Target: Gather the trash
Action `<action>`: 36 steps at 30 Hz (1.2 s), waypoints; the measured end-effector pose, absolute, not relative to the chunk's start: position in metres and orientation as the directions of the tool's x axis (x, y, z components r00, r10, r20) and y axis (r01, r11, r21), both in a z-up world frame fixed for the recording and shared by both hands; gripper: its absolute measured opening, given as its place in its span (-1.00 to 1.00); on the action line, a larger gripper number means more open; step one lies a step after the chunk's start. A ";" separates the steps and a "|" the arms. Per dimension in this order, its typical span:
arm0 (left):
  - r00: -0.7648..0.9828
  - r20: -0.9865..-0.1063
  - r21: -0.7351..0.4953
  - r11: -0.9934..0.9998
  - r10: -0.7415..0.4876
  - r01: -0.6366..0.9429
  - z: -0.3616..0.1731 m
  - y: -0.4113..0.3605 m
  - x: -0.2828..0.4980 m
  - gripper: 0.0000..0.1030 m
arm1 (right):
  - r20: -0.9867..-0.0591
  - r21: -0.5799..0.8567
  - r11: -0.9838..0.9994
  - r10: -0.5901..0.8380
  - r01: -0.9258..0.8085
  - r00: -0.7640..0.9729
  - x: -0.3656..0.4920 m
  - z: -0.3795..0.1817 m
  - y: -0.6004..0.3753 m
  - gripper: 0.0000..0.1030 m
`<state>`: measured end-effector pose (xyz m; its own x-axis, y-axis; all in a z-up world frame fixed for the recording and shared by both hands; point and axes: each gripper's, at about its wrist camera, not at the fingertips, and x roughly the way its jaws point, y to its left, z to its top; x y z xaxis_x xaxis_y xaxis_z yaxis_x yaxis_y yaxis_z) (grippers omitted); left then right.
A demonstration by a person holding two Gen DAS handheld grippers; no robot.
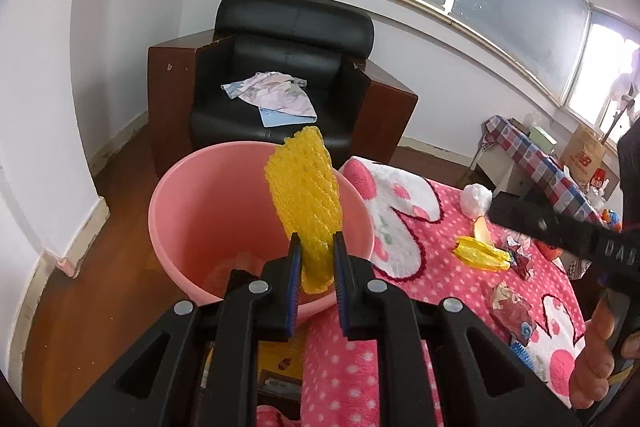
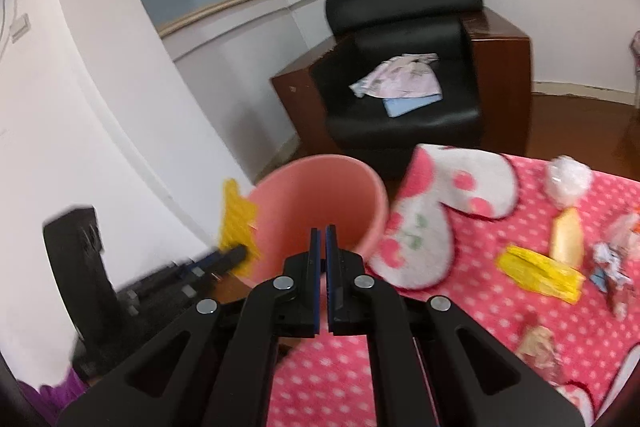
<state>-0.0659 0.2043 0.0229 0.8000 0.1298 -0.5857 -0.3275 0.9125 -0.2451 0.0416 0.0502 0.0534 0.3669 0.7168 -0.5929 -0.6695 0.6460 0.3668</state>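
Observation:
My left gripper (image 1: 316, 247) is shut on a yellow foam fruit net (image 1: 306, 195) and holds it upright over the near rim of the pink bucket (image 1: 192, 211). The net (image 2: 236, 223) and bucket (image 2: 320, 187) also show in the right wrist view. My right gripper (image 2: 323, 233) is shut and empty, just before the bucket's near rim. More trash lies on the pink dotted blanket (image 1: 440, 291): a yellow wrapper (image 1: 482, 253), a white crumpled bag (image 1: 474, 199), a fruit peel (image 1: 482, 229) and several crumpled wrappers (image 1: 512, 307).
A black armchair (image 1: 280, 67) with cloths on its seat stands behind the bucket. A white wall (image 1: 40, 147) runs on the left over wooden floor. A checked table (image 1: 532, 151) with a paper bag stands at the right. A dark box (image 2: 80, 247) stands by the wall.

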 end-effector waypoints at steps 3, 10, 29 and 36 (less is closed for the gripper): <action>0.807 -0.578 -0.254 0.914 0.120 -0.318 0.023 0.205 -0.067 -0.73 | -0.623 0.339 0.705 0.665 -0.624 0.413 0.044 0.046 0.016 -0.95; 0.810 -0.578 -0.263 0.916 0.101 -0.302 0.024 0.197 -0.065 -0.73 | -0.691 0.296 0.838 0.519 -0.459 0.504 0.052 0.026 -0.071 -0.22; 0.796 -0.603 -0.261 0.929 0.055 -0.262 0.019 0.168 -0.066 -0.72 | -0.795 0.252 0.888 0.416 -0.384 0.441 0.033 -0.038 -0.085 -0.82; 0.795 -0.600 -0.259 0.921 0.083 -0.292 0.015 0.182 -0.070 -0.72 | -0.746 0.282 0.853 0.483 -0.440 0.458 0.033 -0.017 -0.067 -0.89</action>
